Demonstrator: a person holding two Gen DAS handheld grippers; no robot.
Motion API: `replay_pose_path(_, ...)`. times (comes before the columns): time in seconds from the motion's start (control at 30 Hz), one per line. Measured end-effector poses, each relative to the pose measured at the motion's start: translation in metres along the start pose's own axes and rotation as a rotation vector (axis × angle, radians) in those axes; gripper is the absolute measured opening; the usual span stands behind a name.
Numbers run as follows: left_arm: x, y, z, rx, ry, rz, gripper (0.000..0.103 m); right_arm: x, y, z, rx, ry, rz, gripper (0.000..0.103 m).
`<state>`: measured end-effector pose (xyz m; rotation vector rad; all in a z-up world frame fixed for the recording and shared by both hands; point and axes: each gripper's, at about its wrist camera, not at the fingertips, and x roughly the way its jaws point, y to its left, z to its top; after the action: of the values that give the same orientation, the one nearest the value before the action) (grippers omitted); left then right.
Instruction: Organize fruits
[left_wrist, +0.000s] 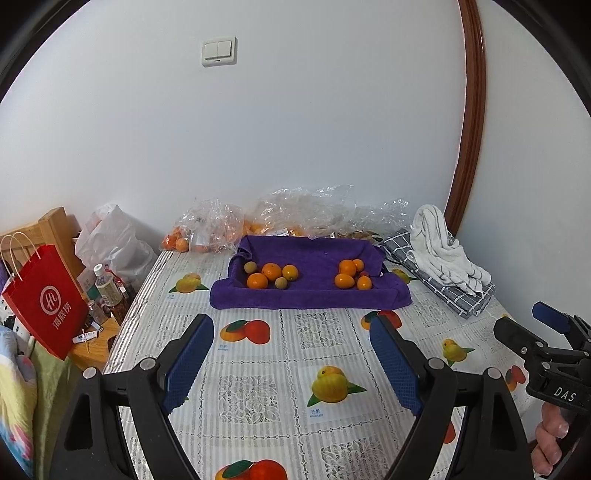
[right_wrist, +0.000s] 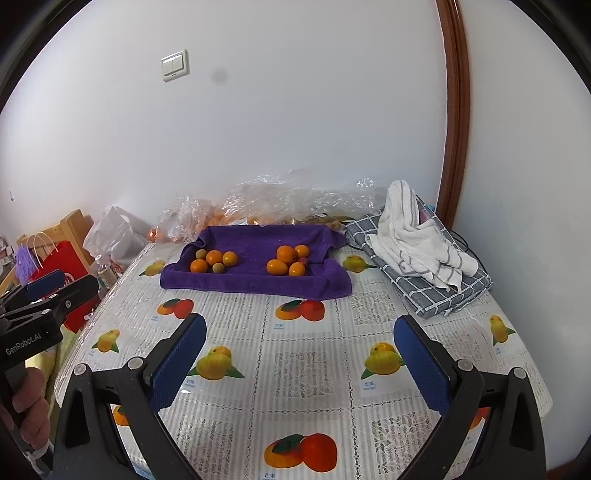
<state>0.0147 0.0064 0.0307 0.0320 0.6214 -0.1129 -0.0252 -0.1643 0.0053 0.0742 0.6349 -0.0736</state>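
A purple towel (left_wrist: 314, 258) (right_wrist: 255, 236) lies at the back of the table, its edges turned up like a tray. On it are two groups of fruit. The left group (left_wrist: 271, 276) (right_wrist: 213, 261) has oranges and small greenish-brown fruits. The right group (left_wrist: 351, 274) (right_wrist: 290, 260) has oranges and a small reddish fruit. My left gripper (left_wrist: 291, 332) is open and empty, above the table well in front of the towel. My right gripper (right_wrist: 299, 332) is open and empty, beside it to the right; it also shows in the left wrist view (left_wrist: 532, 325).
Clear plastic bags with more oranges (left_wrist: 207, 229) (right_wrist: 236, 206) lie behind the towel at the wall. A white towel (left_wrist: 443, 251) (right_wrist: 417, 236) sits on a grey checked cloth (right_wrist: 443, 288) at the right. A red paper bag (left_wrist: 44, 295) and bottles (left_wrist: 107, 288) stand left of the table.
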Motion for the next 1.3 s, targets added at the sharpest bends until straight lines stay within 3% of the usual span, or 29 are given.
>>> replay_pose_path(1.3, 0.0067, 0.0015, -0.0100, -0.008, 0.018, 0.008, 0.086, 0.0058, -0.0030, -0.0043, 0.000, 0.006, -0.012, 0.100)
